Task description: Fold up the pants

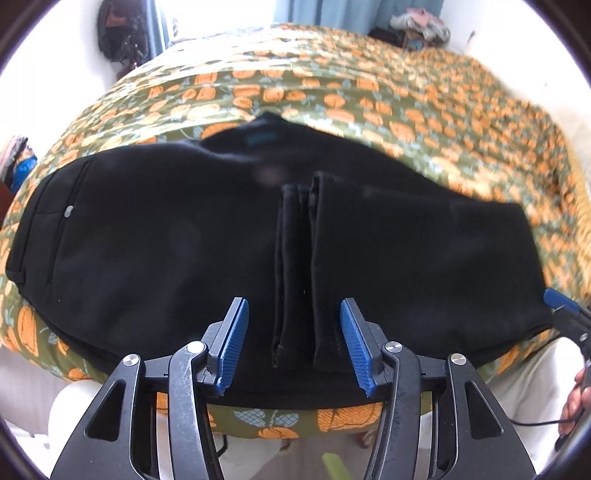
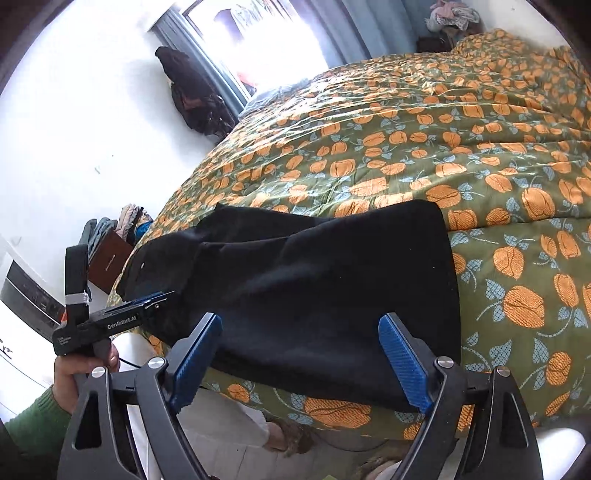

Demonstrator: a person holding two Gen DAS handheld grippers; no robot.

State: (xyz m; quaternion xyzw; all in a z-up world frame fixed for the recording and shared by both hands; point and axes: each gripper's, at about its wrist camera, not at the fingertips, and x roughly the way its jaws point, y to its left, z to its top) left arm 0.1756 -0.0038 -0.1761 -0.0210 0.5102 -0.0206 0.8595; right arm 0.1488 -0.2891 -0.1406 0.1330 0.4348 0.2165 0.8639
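Item 1: black pants (image 1: 184, 236), lying folded across the near edge of a bed, on a green bedspread (image 1: 369, 96) printed with orange flowers. In the left wrist view the waistband end with 1 pale button (image 1: 68, 211) is sitting at the far left; the 2 leg hems (image 1: 306, 266) are lying side by side on top of the fold, running toward the camera.

Item 2: left gripper (image 1: 294, 345), hovering over those hems with its blue pads (image 1: 236, 343) standing apart. The hem ends are lying between the pads; neither pad is pressing on them. A hand in a green sleeve (image 2: 33, 417) is holding it.

Item 3: right gripper (image 2: 301, 363), hanging over the right-hand end of the pants (image 2: 332, 280) near the bed's edge, its fingers (image 2: 402, 363) spread wide and gripping nothing.

Item 4: clothes (image 2: 195, 92) hanging on the white wall at the left, beside a bright window (image 2: 258, 33).
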